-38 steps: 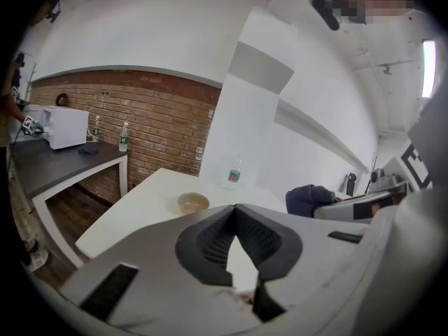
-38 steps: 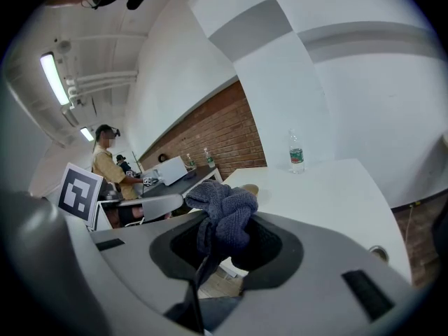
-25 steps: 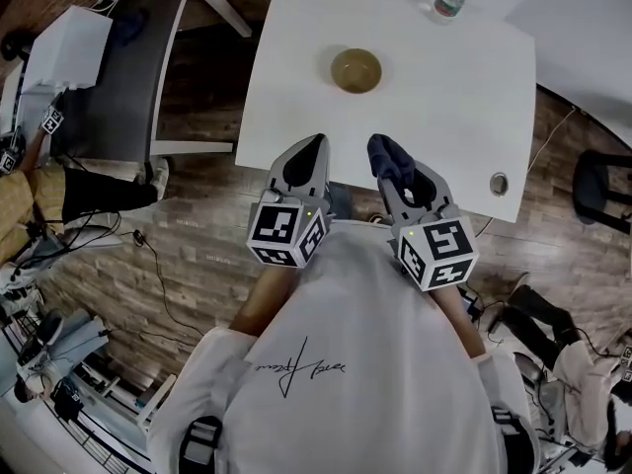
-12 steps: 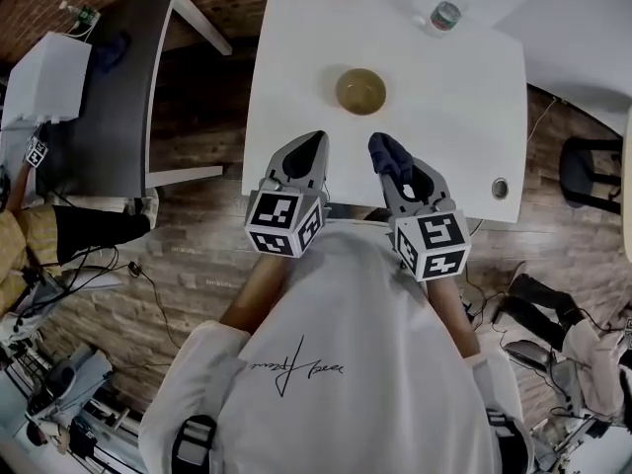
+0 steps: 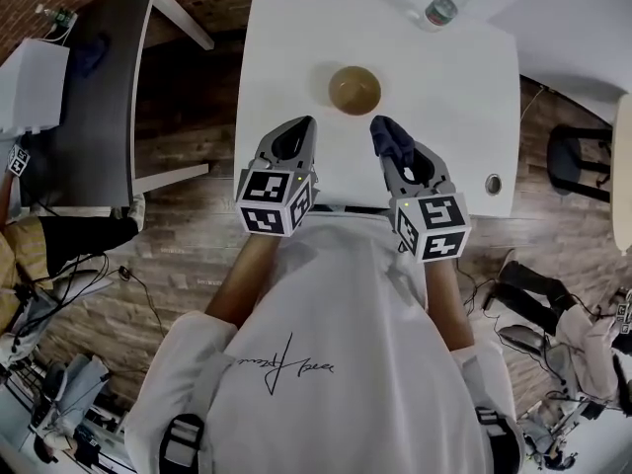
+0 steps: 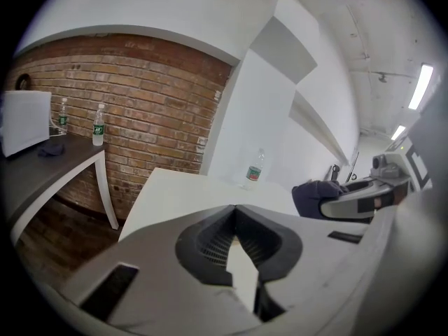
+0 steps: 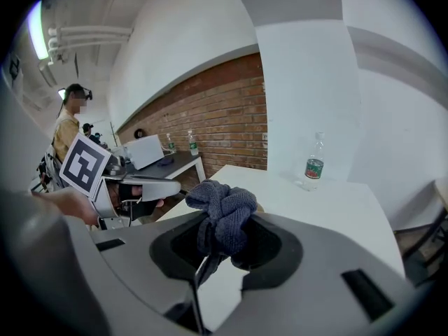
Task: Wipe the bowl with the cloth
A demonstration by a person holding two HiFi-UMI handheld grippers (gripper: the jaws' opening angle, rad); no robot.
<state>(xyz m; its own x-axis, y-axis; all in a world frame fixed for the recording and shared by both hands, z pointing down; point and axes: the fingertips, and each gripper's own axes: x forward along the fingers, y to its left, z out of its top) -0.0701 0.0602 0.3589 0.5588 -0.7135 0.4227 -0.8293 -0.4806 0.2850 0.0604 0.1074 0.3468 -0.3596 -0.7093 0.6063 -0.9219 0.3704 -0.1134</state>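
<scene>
Left gripper (image 5: 301,124) and right gripper (image 5: 387,134) had advanced over the table's (image 5: 454,117) near edge since a second before. Bowl (image 5: 355,89) sat mid-table, ahead and between them, untouched. Right gripper pinched the bunched dark cloth (image 7: 222,212) and looked nearer. Left jaws were pressed together on nothing. Wiping not begun.

Bottle (image 5: 441,8) label illegibly small

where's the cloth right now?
The cloth is clamped in the right gripper, head view right of centre, over the near edge of the white table, just short of the bowl.
</scene>
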